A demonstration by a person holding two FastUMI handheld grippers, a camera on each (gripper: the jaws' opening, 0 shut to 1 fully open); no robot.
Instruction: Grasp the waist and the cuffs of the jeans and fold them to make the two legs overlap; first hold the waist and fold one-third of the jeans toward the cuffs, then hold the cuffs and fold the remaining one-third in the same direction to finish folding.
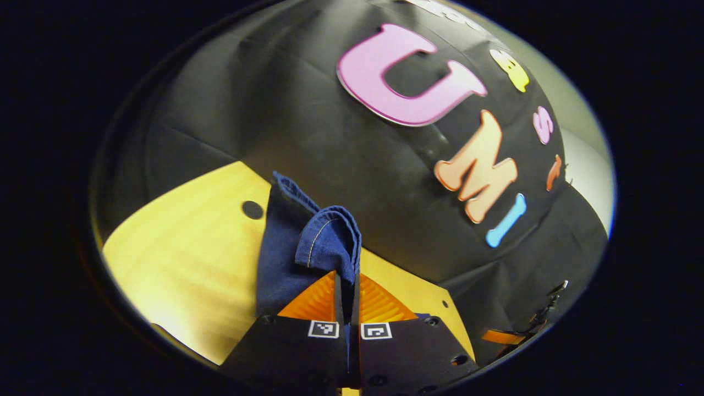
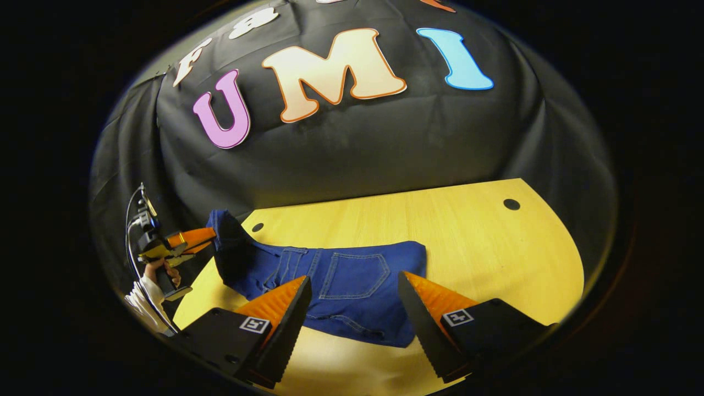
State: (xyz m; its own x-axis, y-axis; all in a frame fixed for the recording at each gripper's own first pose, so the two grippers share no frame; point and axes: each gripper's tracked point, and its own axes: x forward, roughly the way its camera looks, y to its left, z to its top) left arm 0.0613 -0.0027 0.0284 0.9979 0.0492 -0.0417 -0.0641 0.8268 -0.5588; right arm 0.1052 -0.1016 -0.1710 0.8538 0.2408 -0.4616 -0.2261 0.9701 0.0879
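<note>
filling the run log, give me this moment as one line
left hand-held gripper: shut on jeans cuff end, lifted | right hand-held gripper: open above waist | jeans: on table

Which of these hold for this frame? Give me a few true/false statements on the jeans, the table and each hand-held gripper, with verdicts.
1. The left hand-held gripper is shut on a fold of the jeans. True.
2. The right hand-held gripper is clamped on the waist. False: its fingers stand wide apart above the jeans, holding nothing.
3. The jeans lie on a light wooden table. True.
4. A back pocket shows between the right hand-held gripper's fingers. True.
5. The jeans lie fully flat. False: the end at the left hand-held gripper is lifted off the table.
6. The jeans are black. False: they are blue denim.
</note>
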